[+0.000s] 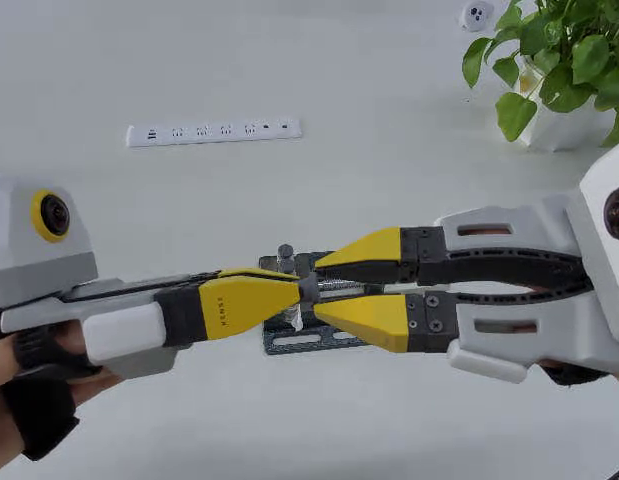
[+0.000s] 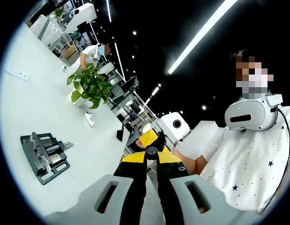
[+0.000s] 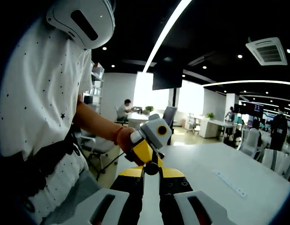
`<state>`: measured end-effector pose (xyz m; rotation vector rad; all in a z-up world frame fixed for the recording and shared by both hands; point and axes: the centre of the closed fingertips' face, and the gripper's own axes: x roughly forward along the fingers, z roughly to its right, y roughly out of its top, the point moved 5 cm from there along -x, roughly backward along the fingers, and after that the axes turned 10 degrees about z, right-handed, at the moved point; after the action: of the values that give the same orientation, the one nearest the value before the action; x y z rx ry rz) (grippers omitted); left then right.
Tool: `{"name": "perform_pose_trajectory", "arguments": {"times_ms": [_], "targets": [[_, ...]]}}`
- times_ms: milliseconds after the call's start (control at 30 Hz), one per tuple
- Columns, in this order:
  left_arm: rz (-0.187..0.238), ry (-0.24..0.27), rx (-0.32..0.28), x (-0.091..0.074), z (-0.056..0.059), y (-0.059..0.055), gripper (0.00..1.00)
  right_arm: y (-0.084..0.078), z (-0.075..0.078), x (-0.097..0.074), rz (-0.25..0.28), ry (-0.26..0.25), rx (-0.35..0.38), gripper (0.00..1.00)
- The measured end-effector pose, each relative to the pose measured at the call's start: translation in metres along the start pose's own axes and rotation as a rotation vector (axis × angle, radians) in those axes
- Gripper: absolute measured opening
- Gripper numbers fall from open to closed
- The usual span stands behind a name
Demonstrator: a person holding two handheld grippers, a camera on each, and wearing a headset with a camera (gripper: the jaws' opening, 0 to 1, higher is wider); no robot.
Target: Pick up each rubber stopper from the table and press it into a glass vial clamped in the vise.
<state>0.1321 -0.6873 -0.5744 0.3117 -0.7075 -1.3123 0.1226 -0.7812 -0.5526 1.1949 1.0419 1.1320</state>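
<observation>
Rubber stopper (image 1: 309, 289): small, dark and round, held in the air between the tips of both grippers, directly above the vise (image 1: 289, 340). It is not in a vial.

Left gripper (image 1: 297, 290): reaches in from the left, turned nearly edge-on in the head view. Its yellow jaws are closed down to a narrow tip on the stopper. In the left gripper view the stopper (image 2: 151, 152) sits pinched right at the jaw ends.

Right gripper (image 1: 317, 286): reaches in from the right, pointing straight at the left one. Its jaws stand clearly apart, one above and one below the stopper. Cannot tell whether its pads touch the stopper. In the right gripper view the stopper (image 3: 152, 168) lies between its two yellow tips.

Vise: dark, on a slotted base plate, flat on the white counter (image 1: 289, 430). It is mostly hidden under the jaws in the head view. The left gripper view shows it (image 2: 44, 154) off to the side on the counter.

Farther back on the counter: white power strip (image 1: 214, 131), and a potted plant (image 1: 564, 50) at the far right corner.
</observation>
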Motion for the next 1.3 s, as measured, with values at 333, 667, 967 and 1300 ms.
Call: {"name": "perform_pose_trajectory", "arguments": {"times_ms": [333, 667, 967, 1300], "targets": [[-0.011, -0.017, -0.022, -0.0025, 0.0019, -0.0016, 0.03, 0.0009, -0.0022, 0.0007, 0.0, 0.019, 0.001, 0.06], [-0.02, -0.022, -0.037, -0.0024, 0.0026, -0.0027, 0.03, 0.0006, -0.0029, 0.0004, -0.006, 0.026, 0.012, 0.06], [-0.052, -0.043, -0.057, -0.0033, 0.0072, -0.0036, 0.03, 0.004, -0.0064, 0.0015, -0.002, 0.055, 0.014, 0.07], [-0.083, -0.055, -0.053, -0.004, 0.0092, -0.0037, 0.03, 0.0046, -0.0094, 0.003, -0.006, 0.075, 0.018, 0.07]]}}
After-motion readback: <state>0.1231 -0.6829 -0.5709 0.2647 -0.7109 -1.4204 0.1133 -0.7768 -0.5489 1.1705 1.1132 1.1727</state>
